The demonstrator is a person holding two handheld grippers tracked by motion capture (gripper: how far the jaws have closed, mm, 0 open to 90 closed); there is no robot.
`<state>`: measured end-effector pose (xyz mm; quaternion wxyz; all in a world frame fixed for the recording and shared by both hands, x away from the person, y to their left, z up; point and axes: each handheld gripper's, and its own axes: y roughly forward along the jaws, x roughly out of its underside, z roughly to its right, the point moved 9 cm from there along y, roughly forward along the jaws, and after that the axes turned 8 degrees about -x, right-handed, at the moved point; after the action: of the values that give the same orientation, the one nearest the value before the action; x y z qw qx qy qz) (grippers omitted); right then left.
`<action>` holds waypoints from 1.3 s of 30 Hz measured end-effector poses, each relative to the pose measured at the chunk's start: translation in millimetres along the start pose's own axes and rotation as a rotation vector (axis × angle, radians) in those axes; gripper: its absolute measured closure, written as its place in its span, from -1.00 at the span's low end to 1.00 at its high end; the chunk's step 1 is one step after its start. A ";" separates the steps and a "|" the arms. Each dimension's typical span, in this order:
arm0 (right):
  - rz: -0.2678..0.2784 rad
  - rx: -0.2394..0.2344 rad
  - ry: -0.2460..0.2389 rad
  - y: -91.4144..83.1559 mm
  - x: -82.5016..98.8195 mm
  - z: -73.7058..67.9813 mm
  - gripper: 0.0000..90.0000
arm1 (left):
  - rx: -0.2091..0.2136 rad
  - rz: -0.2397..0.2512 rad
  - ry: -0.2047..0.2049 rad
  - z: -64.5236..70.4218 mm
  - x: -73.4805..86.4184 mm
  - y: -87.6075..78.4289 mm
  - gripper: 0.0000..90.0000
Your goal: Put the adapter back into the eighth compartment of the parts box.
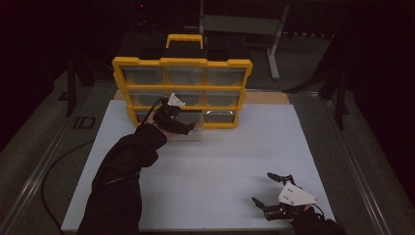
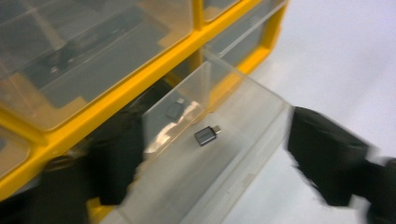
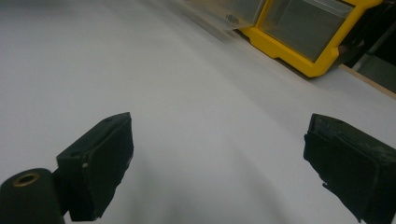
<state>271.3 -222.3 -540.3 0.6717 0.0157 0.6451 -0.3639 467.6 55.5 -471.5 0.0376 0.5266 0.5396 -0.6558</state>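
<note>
The left gripper (image 2: 205,163) stands spread over the pulled-out clear drawer (image 2: 243,154), one jaw past each side wall, pinching nothing. A small grey adapter (image 2: 207,135) lies on the drawer floor just ahead, apart from both walls. The right gripper (image 3: 219,163) is spread above the bare white table (image 3: 187,93), the yellow organizer (image 3: 299,46) far ahead.

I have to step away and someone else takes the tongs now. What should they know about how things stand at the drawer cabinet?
Left tongs: open, straddling the pulled-out clear drawer in the bottom row of the yellow cabinet.
Right tongs: open, holding nothing, low over the white table at its near right.
Done: drawer is out; a small grey adapter lies loose inside it.
Left: probably push the drawer shut.
</note>
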 end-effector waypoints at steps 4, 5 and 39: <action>0.000 0.003 0.000 -0.3 0.0 0.5 -0.81 | 0.055 0.000 0.004 3.6 1.2 -5.0 -0.98; -0.001 0.003 0.002 -0.3 0.0 0.3 -0.81 | 0.058 0.003 -0.002 3.8 1.2 -6.0 -1.00; 0.000 0.009 0.003 -0.6 -0.7 0.4 -0.81 | 0.016 0.059 -0.013 31.5 26.4 -33.5 -1.00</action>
<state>271.5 -222.6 -539.4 0.6708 0.0190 0.6444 -0.3667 414.8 59.5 -472.7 0.0560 0.5382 0.5184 -0.6622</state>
